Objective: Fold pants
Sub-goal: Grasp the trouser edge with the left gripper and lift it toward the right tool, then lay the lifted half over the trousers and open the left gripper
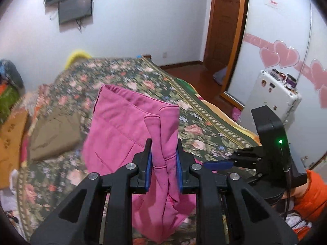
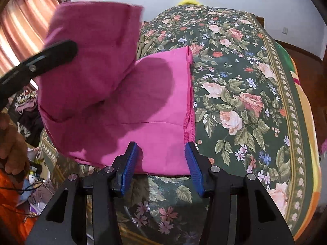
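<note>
The pink pants hang lifted over the floral bedspread. My left gripper is shut on a bunched fold of the pants and holds it up off the bed. In the right wrist view the pants lie partly flat on the bed, with the lifted part raised at the upper left beside the left gripper's black finger. My right gripper is open, its blue pads on either side of the near edge of the flat pant fabric. The right gripper also shows in the left wrist view, low beside the bed.
A folded brown garment lies on the bed to the left. A white case stands by the mirrored wardrobe with pink hearts at the right. The bed's right edge drops to a wooden floor. Clutter lies beside the bed at the left.
</note>
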Available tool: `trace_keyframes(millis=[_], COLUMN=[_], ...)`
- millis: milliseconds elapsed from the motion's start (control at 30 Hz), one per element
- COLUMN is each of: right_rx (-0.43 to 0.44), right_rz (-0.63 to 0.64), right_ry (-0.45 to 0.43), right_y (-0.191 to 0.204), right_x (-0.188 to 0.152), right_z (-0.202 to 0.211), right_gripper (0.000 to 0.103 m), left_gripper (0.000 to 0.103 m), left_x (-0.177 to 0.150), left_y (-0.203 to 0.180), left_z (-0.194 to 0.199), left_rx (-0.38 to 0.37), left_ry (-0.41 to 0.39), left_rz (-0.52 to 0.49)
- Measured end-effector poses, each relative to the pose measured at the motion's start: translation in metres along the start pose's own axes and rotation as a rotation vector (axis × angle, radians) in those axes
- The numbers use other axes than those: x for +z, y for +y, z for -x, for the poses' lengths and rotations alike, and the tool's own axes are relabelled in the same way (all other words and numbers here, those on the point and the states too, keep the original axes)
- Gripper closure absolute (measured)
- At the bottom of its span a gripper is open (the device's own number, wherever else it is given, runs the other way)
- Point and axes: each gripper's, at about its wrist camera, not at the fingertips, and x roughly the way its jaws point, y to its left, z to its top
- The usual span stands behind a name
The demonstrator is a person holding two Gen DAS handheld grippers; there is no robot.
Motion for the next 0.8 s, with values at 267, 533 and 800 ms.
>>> trace_keyframes(millis=[267, 533, 800], right_rx=[-0.002, -0.024, -0.059], right_rz=[-0.021, -0.055, -0.054], right_ry=[-0.009, -0.027, -0.048], right_y=[-0.004, -0.012, -0.016], right_x=[0.0, -0.002, -0.003], right_z=[0.005, 0.017, 0.027], right_gripper=[0.057, 0.057, 0.057], left_gripper=[0.084, 0.06, 0.039], left_x=[-0.008, -0.02, -0.024], left_y=[-0.002, -0.007, -0.012], left_z=[-0.028, -0.051, -0.041], left_rx=[-0.103, -0.141, -0.164], left_ry=[0.119, 0.21, 0.217], left_rz=[0.059, 0.078, 0.059])
